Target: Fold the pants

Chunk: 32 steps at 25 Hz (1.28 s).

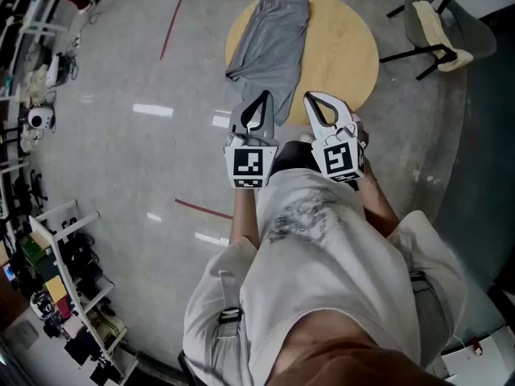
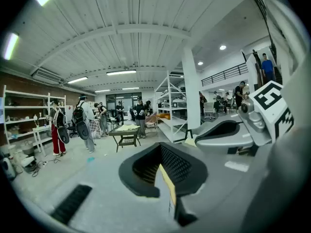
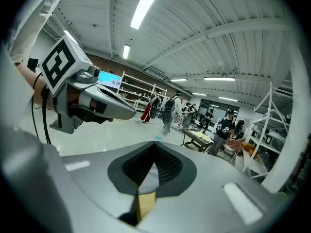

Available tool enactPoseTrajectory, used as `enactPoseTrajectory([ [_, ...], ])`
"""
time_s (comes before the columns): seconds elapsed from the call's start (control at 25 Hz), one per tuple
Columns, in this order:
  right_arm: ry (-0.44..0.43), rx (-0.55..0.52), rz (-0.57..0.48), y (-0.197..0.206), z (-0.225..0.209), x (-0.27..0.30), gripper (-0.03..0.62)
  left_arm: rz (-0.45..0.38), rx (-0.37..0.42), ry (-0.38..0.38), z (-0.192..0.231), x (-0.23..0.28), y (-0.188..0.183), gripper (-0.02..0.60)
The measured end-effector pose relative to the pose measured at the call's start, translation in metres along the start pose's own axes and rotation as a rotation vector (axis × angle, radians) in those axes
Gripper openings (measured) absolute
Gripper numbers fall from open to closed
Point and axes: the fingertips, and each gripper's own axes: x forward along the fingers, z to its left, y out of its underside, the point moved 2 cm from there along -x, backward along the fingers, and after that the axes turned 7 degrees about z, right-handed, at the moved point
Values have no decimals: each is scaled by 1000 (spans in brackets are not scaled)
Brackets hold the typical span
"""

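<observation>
Pants [image 1: 273, 43]: grey, on round table [image 1: 346, 47], upper centre of frame; long axis top to bottom.
Nearest end: lower end, just above left gripper [image 1: 262, 100]; right gripper [image 1: 315, 101] slightly farther right.
Fingers [image 2: 181, 165]: both pairs together, nothing between.

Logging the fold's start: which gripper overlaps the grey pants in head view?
The left gripper, its tip in front of the grey pants; the right gripper shows against the round wooden table.

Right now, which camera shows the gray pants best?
The head view. It looks down on the gray pants, which lie lengthwise along the left side of the round wooden table, so their whole outline shows. The left and right gripper views point out across the room and show no recognizable part of the pants.
</observation>
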Motion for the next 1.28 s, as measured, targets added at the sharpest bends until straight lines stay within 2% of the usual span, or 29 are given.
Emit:
enactPoseTrajectory([
  [0.32,-29,-11,35,6,32,0,9,-2,-12,-35,19,-25,7,5],
  [0.56,-9,-18,50,-9,58,12,9,-3,-9,-14,46,-40,18,5],
  [0.92,137,25,140,-22,79,49,9,29,-10,135,100,-32,56,5],
  [1.12,215,66,219,-5,99,77,9,72,2,238,130,-16,92,5],
  [1.28,241,78,278,12,121,93,9,112,45,303,145,-6,121,6],
])
